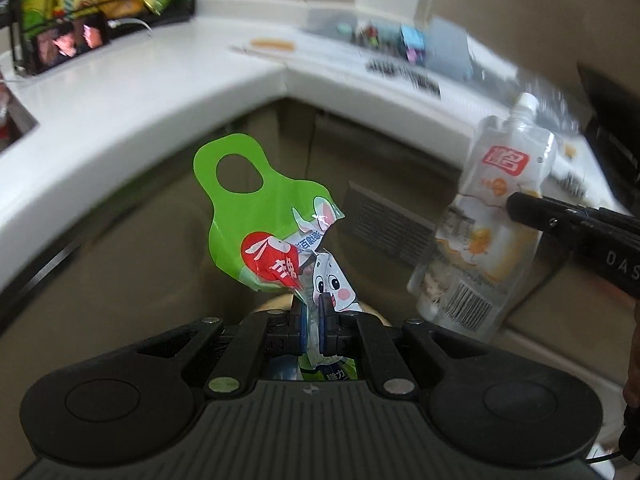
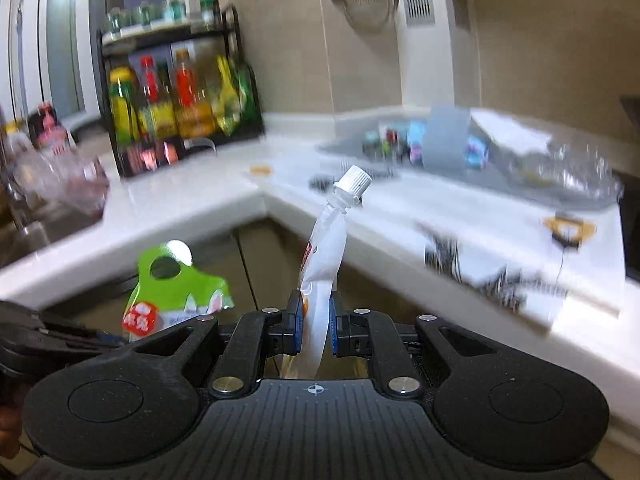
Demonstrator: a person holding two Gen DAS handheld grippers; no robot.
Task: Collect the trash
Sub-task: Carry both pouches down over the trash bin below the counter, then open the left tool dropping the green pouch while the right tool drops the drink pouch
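Observation:
My left gripper [image 1: 315, 314] is shut on a green candy bag [image 1: 256, 216] printed with a white rabbit and a red patch; the bag stands up above the pads, its handle hole at the top. That bag [image 2: 176, 300] also shows low on the left in the right wrist view. My right gripper [image 2: 316, 322] is shut on a white spouted drink pouch [image 2: 326, 256] with a ribbed white cap. In the left wrist view the pouch [image 1: 492, 216] hangs at the right, pinched by the right gripper's black fingers [image 1: 532, 210]. Both pieces are held in the air in front of the counter.
A white L-shaped countertop [image 1: 132, 92] wraps behind both grippers. A black rack of bottles [image 2: 176, 112] stands at its back left, a sink [image 2: 44, 232] at far left. Small colourful items [image 2: 412, 144], clear plastic wrapping [image 2: 560, 168] and dark printed scraps [image 2: 480, 268] lie on the right run. Brown cabinet fronts [image 1: 132, 280] are below.

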